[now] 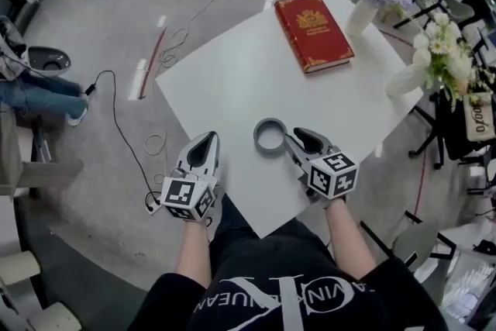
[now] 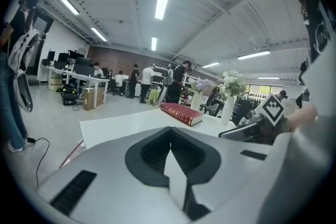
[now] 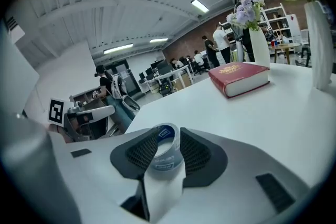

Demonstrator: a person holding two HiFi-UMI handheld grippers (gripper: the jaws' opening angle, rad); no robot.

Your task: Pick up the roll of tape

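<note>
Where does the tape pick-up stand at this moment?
Done: the right gripper is at the grey roll of tape, with its jaws clamped on the ring's wall. In hand: that grip. The roll seems to lie level on the white table, so no lift shows yet. Left: raising it clear. The left gripper, jaws together and empty, takes no part.

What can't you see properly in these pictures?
Roll of tape: lower part hidden behind the shut jaws of the right gripper, right gripper view; label print too small.
Red book: cover lettering too small, head view.
Under the tape: no view shows whether it is off the table.
</note>
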